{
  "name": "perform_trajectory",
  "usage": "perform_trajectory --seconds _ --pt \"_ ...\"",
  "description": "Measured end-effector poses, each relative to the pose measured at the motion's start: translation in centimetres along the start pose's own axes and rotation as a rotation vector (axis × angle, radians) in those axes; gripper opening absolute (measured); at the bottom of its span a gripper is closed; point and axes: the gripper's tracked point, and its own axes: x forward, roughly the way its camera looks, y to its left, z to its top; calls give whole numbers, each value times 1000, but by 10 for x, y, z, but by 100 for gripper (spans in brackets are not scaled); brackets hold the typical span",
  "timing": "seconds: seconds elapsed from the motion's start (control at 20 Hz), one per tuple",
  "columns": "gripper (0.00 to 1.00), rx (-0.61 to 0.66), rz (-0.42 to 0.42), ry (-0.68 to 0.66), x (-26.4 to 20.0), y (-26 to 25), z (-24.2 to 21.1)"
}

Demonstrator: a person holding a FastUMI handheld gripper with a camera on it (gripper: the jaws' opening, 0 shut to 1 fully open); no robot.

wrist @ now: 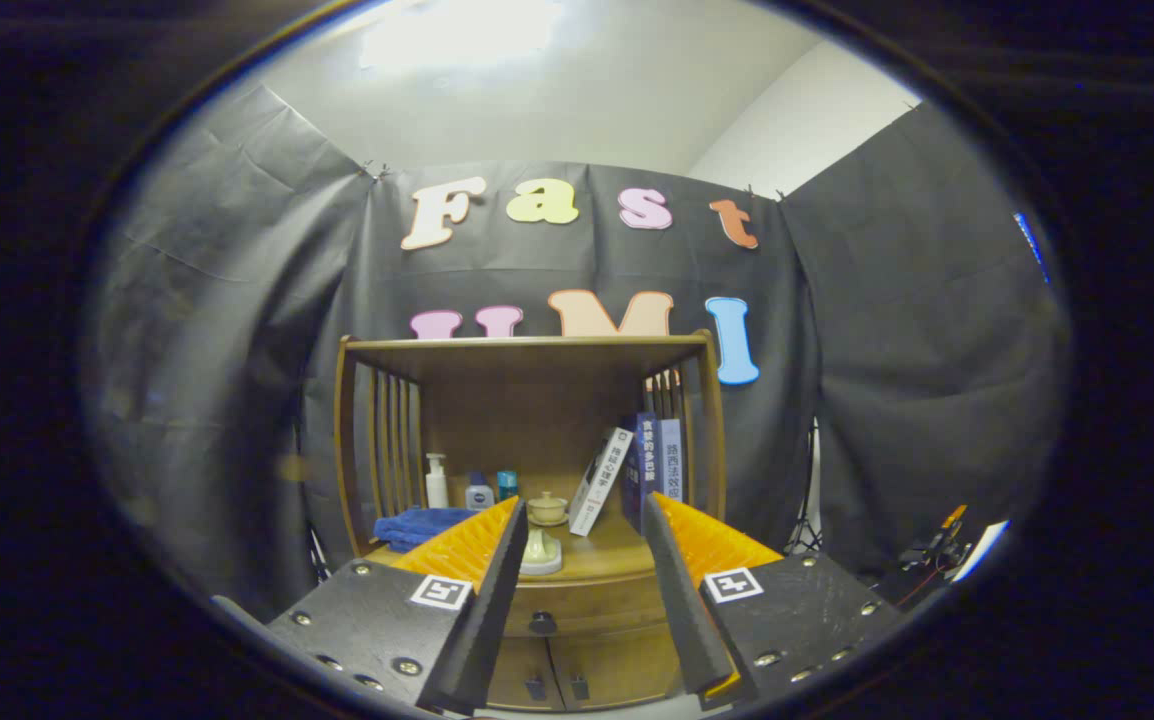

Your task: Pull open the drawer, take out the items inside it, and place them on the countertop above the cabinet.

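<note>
A wooden cabinet [527, 370] stands ahead against the booth wall. Its drawer [587, 600] sits closed under the countertop [617, 555], with a small dark knob [541, 623] at its middle. My gripper [582, 530] is open and holds nothing. Its fingers stand apart from the cabinet, and the knob shows between and below them. The drawer's contents are hidden.
On the countertop are a folded blue cloth [417, 525], a white pump bottle [436, 482], two small bottles [492, 490], a pale cup on a stand [544, 530] and several leaning books [637, 475]. Two lower doors [562, 680] sit under the drawer. Cables and gear [937, 550] lie at the right.
</note>
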Motion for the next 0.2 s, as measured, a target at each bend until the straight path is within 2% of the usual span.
perform_trajectory --seconds 0.2 --pt "70 -16 1 59 1 -4 -14"
